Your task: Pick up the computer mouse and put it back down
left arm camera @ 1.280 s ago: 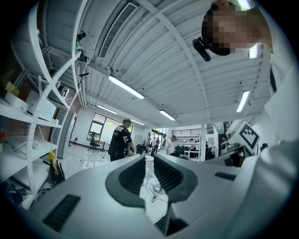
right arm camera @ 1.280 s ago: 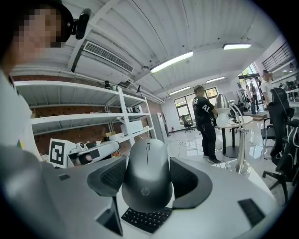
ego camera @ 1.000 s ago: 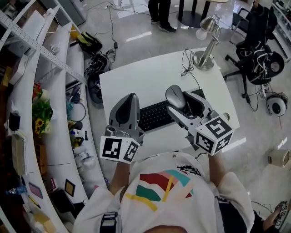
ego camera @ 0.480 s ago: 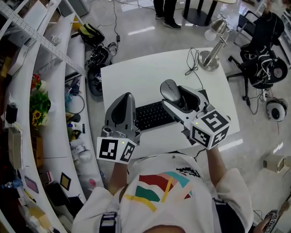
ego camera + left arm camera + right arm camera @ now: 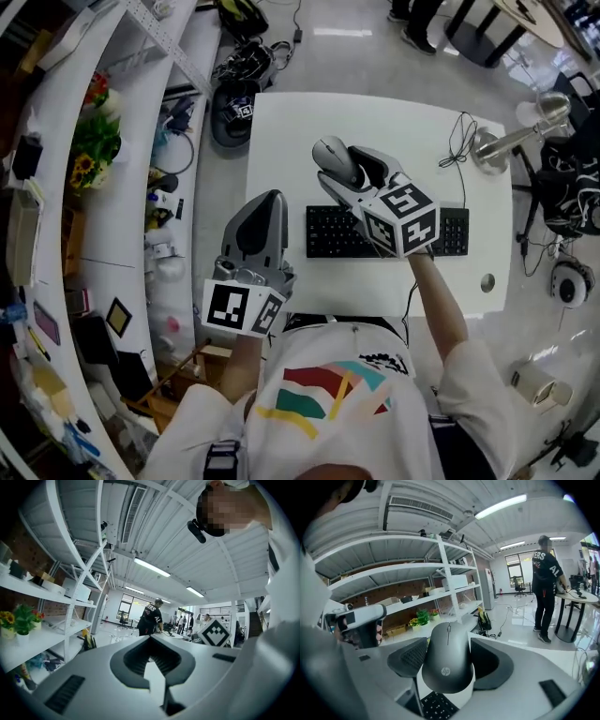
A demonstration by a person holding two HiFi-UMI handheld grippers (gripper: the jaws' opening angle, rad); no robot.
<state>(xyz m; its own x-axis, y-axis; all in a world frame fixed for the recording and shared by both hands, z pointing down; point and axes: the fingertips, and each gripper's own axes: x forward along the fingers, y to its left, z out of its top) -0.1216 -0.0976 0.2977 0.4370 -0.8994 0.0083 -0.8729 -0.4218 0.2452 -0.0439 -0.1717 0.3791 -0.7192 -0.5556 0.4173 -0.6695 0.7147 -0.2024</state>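
Observation:
A dark grey computer mouse (image 5: 334, 154) (image 5: 448, 658) is held up above the white table (image 5: 375, 122), over the left end of the black keyboard (image 5: 328, 232). My right gripper (image 5: 339, 169) (image 5: 448, 665) is shut on it, one jaw on each side. My left gripper (image 5: 259, 225) (image 5: 151, 660) is raised near the table's front left corner, pointing upward, jaws closed together with nothing between them.
A desk lamp (image 5: 511, 141) with its cable stands at the table's right end. White shelving (image 5: 112, 187) with clutter and a plant runs along the left. Bags and cables (image 5: 239, 84) lie on the floor beyond the table. A person in black (image 5: 546, 588) stands further off.
My right gripper has carried the mouse leftward and further from me across the keyboard. The head view has shifted. The left gripper has stayed about where it was.

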